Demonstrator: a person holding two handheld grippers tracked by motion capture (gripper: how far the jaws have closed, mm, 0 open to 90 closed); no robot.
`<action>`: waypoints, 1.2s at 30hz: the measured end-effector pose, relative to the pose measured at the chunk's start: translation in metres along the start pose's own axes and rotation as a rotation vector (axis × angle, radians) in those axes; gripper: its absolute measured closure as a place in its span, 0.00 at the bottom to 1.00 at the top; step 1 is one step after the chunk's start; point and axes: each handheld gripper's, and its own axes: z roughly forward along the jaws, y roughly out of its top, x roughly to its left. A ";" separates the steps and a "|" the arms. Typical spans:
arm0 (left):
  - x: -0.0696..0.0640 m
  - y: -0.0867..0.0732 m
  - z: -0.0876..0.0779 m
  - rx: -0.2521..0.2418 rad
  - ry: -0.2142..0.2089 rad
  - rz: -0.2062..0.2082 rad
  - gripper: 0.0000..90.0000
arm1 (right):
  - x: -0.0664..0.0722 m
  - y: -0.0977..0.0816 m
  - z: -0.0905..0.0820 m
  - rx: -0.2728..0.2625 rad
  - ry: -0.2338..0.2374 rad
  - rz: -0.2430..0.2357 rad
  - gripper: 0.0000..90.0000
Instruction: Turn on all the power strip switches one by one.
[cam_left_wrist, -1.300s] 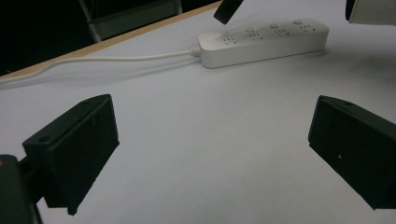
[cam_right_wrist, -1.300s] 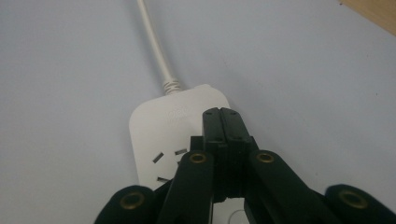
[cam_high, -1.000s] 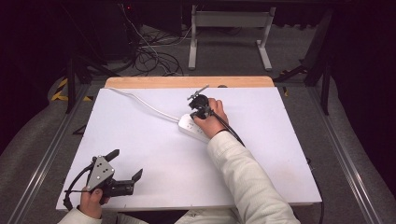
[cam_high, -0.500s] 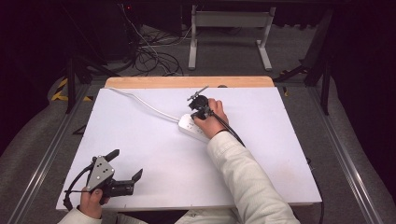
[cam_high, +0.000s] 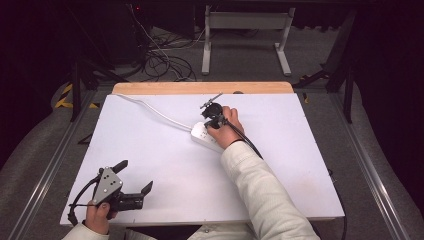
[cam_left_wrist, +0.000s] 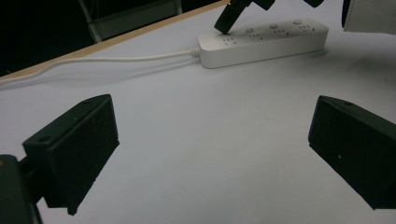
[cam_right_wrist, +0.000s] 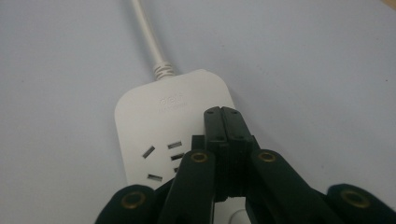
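I've got the right gripper with its black jaws pressed flat together, nothing pinched between them, tip down on the cord end of the white power strip at the far middle of the table, so I reckon I'm mid-poke at a switch or socket there and next just needs a short, straight push without skidding the strip. My left gripper sits idle at the near left corner, jaws spread wide on nothing. The strip's a smooth, hard plastic bar with rounded corners, slotted sockets and a round white cord, lying on a matte white tabletop.
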 end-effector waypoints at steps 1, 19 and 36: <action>0.000 0.000 0.000 0.000 0.000 -0.001 0.02 | 0.000 0.000 0.000 -0.001 -0.001 0.003 1.00; -0.001 0.000 -0.001 0.000 0.003 -0.006 0.02 | 0.004 0.001 0.001 0.016 -0.033 0.034 1.00; 0.000 -0.001 0.002 0.007 0.001 -0.014 0.02 | 0.017 0.008 -0.030 -0.155 0.018 -0.019 0.85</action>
